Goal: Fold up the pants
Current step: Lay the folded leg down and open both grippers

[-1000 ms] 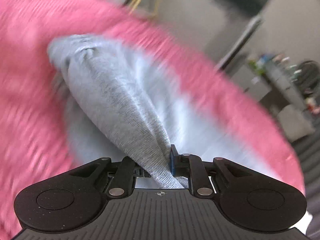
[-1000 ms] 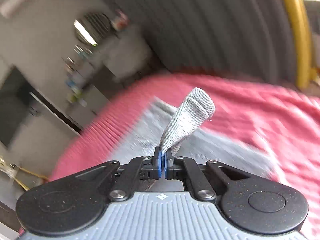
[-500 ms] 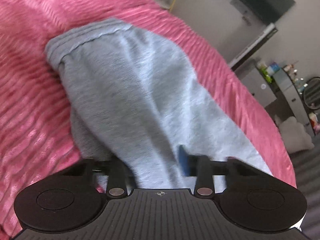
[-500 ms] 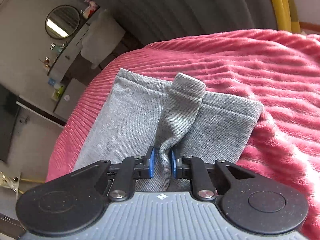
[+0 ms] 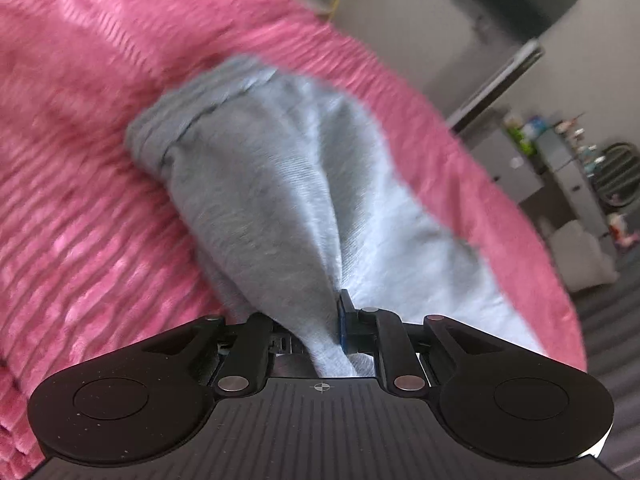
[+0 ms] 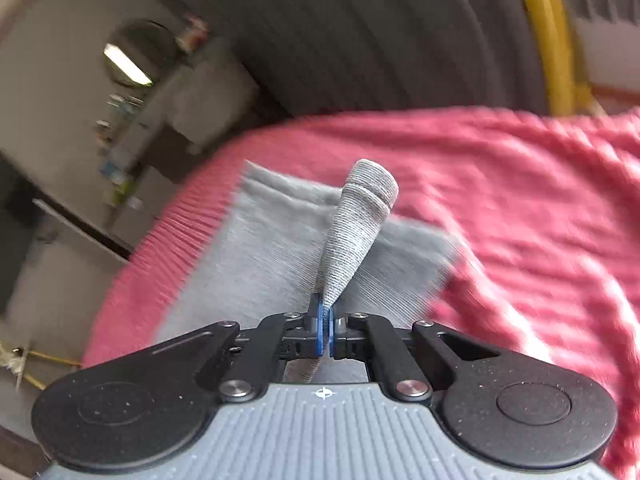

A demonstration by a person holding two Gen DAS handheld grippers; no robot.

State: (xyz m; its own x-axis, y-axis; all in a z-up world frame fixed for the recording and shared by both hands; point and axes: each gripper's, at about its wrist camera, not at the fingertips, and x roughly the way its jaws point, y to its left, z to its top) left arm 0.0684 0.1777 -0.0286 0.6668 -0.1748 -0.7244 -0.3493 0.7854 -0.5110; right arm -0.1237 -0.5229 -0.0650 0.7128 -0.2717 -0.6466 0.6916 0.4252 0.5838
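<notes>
Grey knit pants (image 5: 280, 184) lie on a pink ribbed blanket (image 5: 80, 200). My left gripper (image 5: 334, 324) is shut on a bunched fold of the pants, which rises from the bed into its jaws. My right gripper (image 6: 326, 332) is shut on a ribbed cuff end (image 6: 356, 228) of the pants (image 6: 256, 248), which stands up as a cone above the flat grey cloth. Both views are blurred by motion.
The pink blanket (image 6: 520, 208) covers the bed, whose edge curves away on the far side. Beyond it stand a grey dresser with small items (image 5: 560, 148), a round mirror (image 6: 132, 56), a yellow frame (image 6: 552, 40) and a dark ribbed wall.
Both grippers had loosened on the cloth half a second ago and are shut on it again. Both have lifted the fabric off the bed and are moving.
</notes>
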